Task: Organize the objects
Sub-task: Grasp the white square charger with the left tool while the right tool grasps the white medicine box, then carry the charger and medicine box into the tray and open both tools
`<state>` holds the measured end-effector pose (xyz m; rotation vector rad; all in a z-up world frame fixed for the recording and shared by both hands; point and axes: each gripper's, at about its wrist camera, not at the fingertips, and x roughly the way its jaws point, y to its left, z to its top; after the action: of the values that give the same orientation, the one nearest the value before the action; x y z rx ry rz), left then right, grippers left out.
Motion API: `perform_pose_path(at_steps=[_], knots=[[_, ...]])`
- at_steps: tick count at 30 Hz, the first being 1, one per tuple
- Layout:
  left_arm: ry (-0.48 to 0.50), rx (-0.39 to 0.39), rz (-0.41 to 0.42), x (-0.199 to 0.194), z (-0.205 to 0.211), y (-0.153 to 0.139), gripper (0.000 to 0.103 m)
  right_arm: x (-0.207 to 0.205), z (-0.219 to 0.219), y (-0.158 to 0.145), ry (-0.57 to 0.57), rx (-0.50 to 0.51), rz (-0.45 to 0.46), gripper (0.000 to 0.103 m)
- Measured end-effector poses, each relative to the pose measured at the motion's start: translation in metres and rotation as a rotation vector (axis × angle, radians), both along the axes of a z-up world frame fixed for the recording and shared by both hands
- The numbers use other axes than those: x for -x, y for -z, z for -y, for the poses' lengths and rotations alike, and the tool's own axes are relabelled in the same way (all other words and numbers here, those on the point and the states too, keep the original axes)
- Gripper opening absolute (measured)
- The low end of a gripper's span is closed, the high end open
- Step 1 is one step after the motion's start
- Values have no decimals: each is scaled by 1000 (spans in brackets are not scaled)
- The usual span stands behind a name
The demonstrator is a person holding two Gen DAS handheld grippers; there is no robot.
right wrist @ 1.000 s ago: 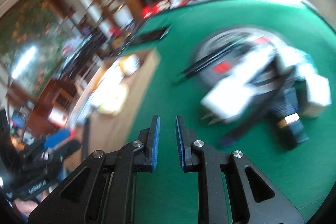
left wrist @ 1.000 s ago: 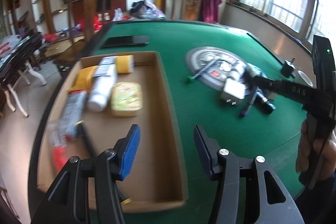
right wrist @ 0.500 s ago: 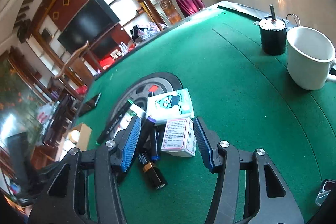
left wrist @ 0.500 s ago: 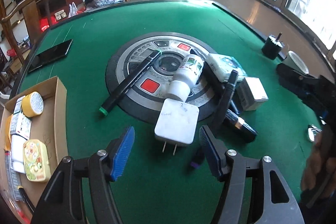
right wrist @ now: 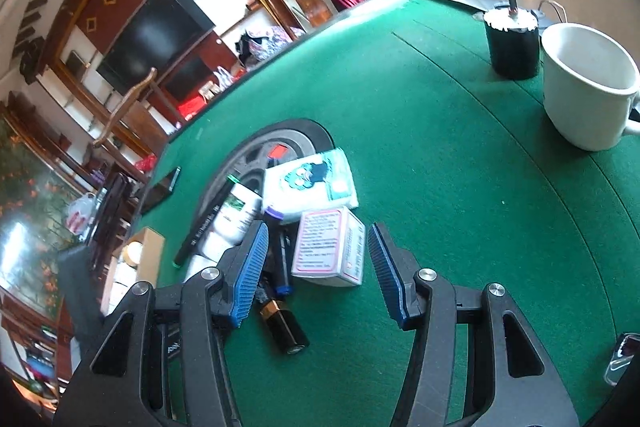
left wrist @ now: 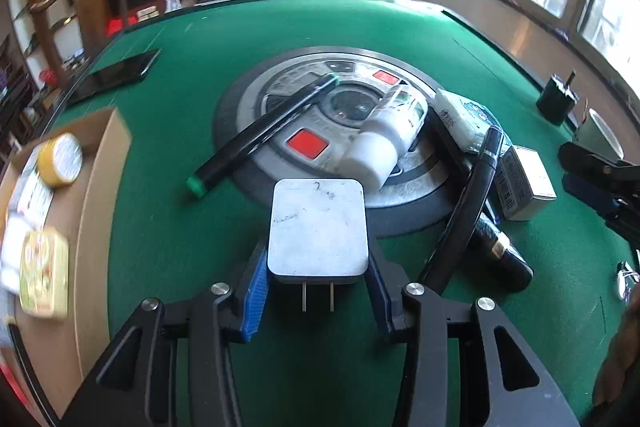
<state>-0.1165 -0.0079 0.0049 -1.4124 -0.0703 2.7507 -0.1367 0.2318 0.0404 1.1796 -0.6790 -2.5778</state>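
Note:
A white plug adapter [left wrist: 318, 227] lies on the green table with its prongs toward me. My left gripper [left wrist: 318, 287] has a finger at each side of it, jaws close around it but still apart. Beyond it lie a white bottle [left wrist: 384, 139], a black marker with a green cap [left wrist: 260, 137], a dark pen [left wrist: 468, 203] and a small white box [left wrist: 524, 183]. My right gripper [right wrist: 318, 267] is open just in front of the small white box [right wrist: 330, 251], next to a tissue pack [right wrist: 312, 183] and a black tube [right wrist: 282, 323].
A cardboard tray [left wrist: 100, 187] at the left holds a yellow tape roll [left wrist: 60, 159] and a yellow tin [left wrist: 42, 275]. A phone [left wrist: 116, 73] lies at the far left. A white mug [right wrist: 588, 87] and a black motor [right wrist: 514, 43] stand at the right.
My left gripper swung from the tray to the pile, then moved in and narrowed around the adapter. My right gripper opened and came up to the small white box.

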Motion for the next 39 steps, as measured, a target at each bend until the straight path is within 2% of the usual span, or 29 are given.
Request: perform_pose_path(at_steps=[5, 11, 12, 13, 14, 19, 23, 30, 39], knots=[[-24, 43, -20, -14, 0, 1, 44, 4, 14, 9, -18, -103, 29, 52], [-15, 52, -33, -15, 3, 2, 44, 14, 43, 16, -32, -312, 35, 52], [-14, 49, -35, -15, 4, 2, 44, 16, 44, 20, -36, -326, 48, 45], [-12, 50, -39, -16, 3, 3, 44, 16, 42, 22, -35, -310, 54, 34], [-11, 49, -43, -17, 2, 2, 44, 14, 38, 22, -30, -301, 52, 34], [-37, 15, -62, -18, 8, 0, 44, 0, 20, 8, 18, -275, -20, 33], [-51, 7, -110, -26, 12, -11, 44, -8, 11, 1, 27, -201, -63, 34], [-33, -8, -187, -43, 11, -33, 44, -28, 25, -28, -6, -176, -231, 34], [-12, -42, -246, -65, 22, -57, 44, -34, 47, -27, -118, -176, -247, 34]])
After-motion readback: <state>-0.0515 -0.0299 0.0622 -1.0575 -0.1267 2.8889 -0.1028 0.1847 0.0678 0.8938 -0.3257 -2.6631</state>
